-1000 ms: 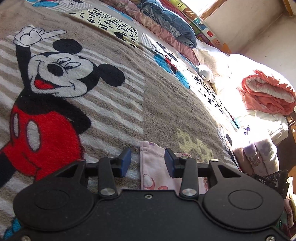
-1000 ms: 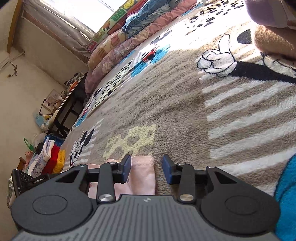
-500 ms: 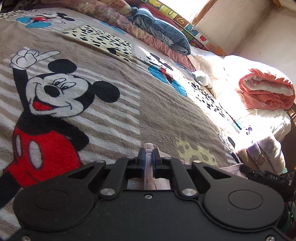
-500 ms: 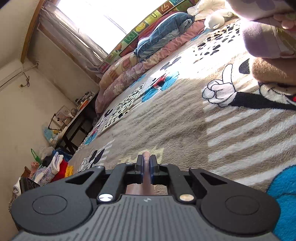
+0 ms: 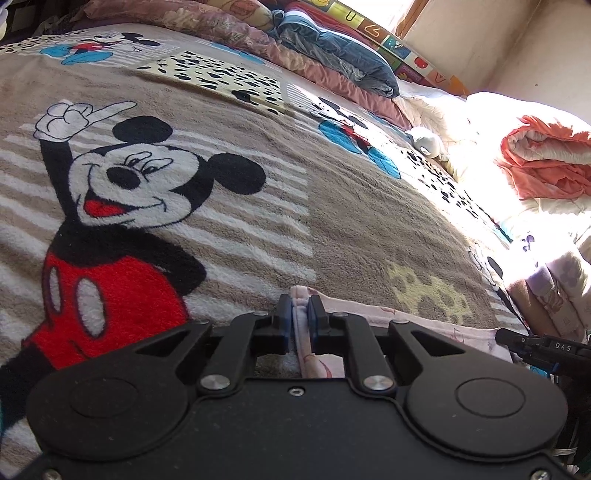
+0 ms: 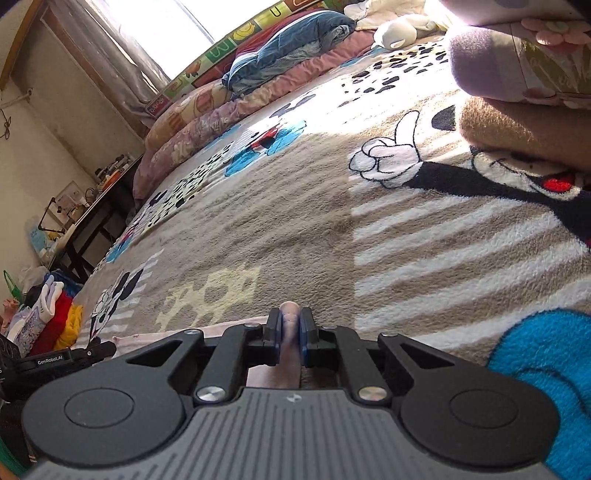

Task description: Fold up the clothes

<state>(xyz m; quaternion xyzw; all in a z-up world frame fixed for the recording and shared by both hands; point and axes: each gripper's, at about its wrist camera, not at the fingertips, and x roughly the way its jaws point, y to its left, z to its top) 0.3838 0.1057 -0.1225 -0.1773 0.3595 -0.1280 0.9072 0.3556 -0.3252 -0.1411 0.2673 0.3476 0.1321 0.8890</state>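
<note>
Item: pink garment (image 5: 399, 321), pale, with a small printed pattern. Location — near edge of the bed, lying on the cartoon-mouse fleece blanket (image 5: 332, 206), its far edge stretched between the two tools.

Left gripper (image 5: 300, 318): fingers closed on one corner of the garment, a thin ridge of cloth standing up between the blue pads.

Right gripper (image 6: 290, 328): fingers closed on the opposite corner, pink fabric pinched and bunched in the same way. The left tool's tip shows at the lower left of the right view, so both hold the same edge, well apart.

Surroundings: rolled coral quilt (image 5: 546, 162) and a stack of bedding at one side; blue folded quilt (image 6: 288, 48) by the window; small white soft toy (image 6: 400, 31) near the pillows.

Risks, as judged from this moment:
- Shallow bite. Each grasp takes only the corner's edge, so a brisk lift or pull could slide the cloth out of one pair of pads and the fold would skew.
- Uneven travel. If one hand moves faster or higher, the edge twists and the layers land misaligned.
- Fleece drag — the plush pile may cling to the thin fabric, leaving the lower part bunched or dragging the blanket along.
- How much of the garment lies below the tools is hidden, so an unseen sleeve or crease may fold under unnoticed.
</note>
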